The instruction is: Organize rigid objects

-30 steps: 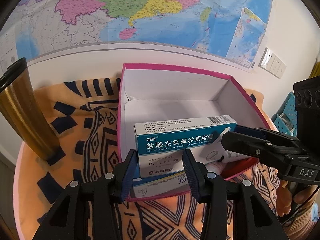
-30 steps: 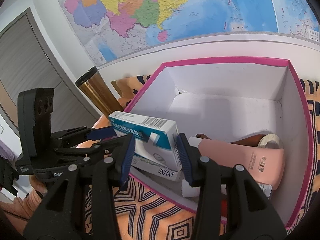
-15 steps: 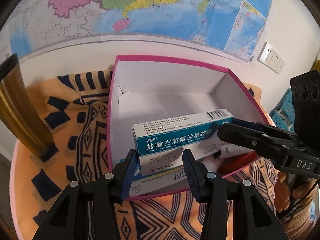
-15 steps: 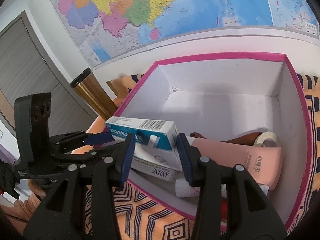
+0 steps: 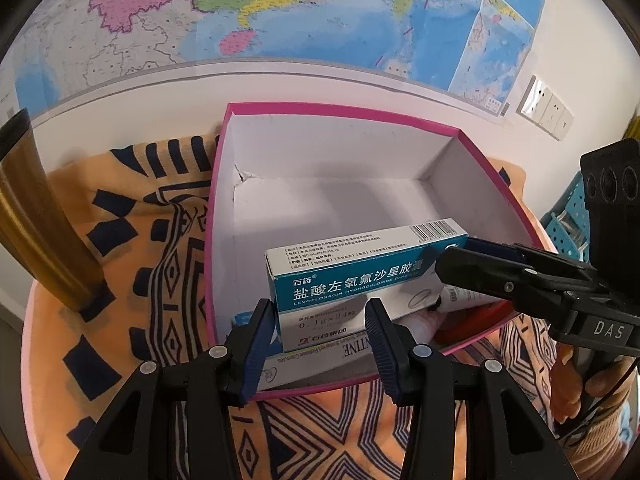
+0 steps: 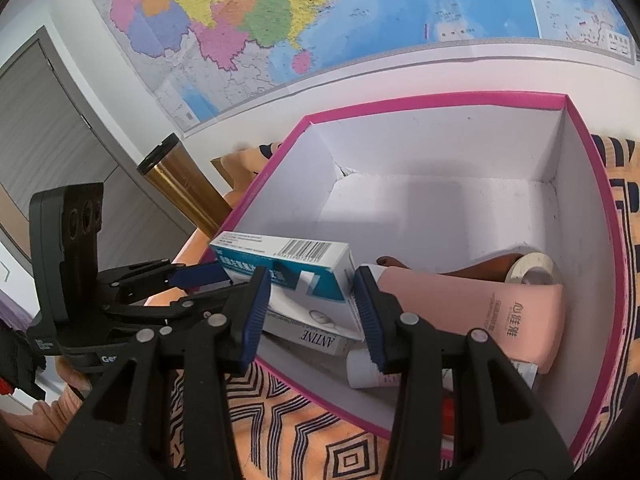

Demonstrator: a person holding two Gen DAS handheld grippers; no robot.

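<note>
Change since earlier: medicine carton sits lower in both views, nearer the cartons beneath it inside the pink box.
Left wrist view: left gripper clamps the carton's near end, pads on both side faces; right gripper clamps the barcode end.
Right wrist view: right gripper closed on the carton, above the "ANTINE" carton; pink tube and tape roll alongside.
Handling, judged: light, stiff card, crushable; hold flat side faces near the ends, moderate squeeze.
</note>
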